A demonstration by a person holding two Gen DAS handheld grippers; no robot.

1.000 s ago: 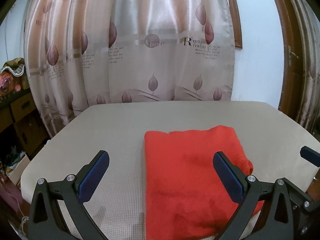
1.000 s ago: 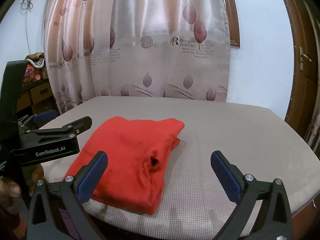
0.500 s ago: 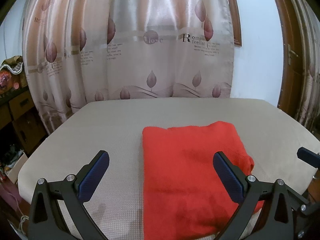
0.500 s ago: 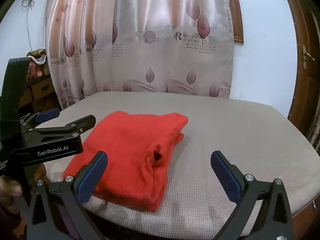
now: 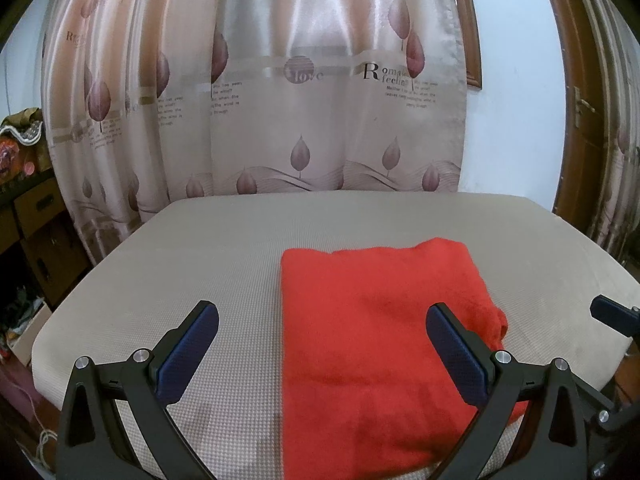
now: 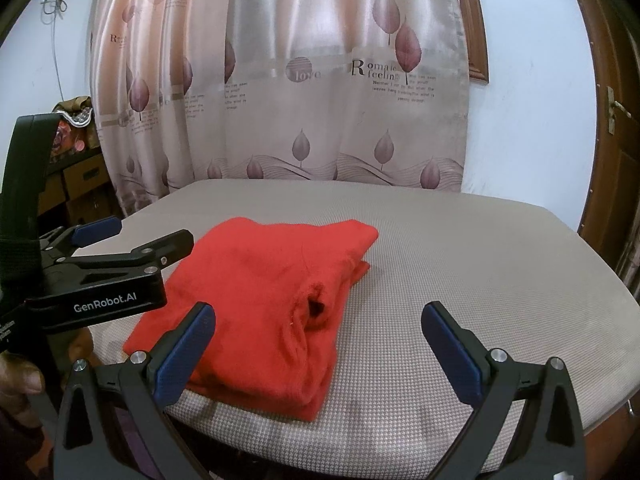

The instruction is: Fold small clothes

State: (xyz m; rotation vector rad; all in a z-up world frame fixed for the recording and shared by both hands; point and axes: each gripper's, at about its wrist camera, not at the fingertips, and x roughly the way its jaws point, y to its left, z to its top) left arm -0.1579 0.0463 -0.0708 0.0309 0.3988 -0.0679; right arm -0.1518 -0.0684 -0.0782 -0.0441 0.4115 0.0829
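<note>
Red garment lies folded in a compact stack at the near edge of the tabletop, layered edges showing on its right side. Left gripper and right gripper both hang above it, jaws spread, holding nothing. Folding looks essentially complete; next move, if any: one more fold or squaring the stack.

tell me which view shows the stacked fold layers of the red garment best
The right wrist view: the red garment shows its layered right edge and a dark opening. The left wrist view shows mostly its flat top.
</note>
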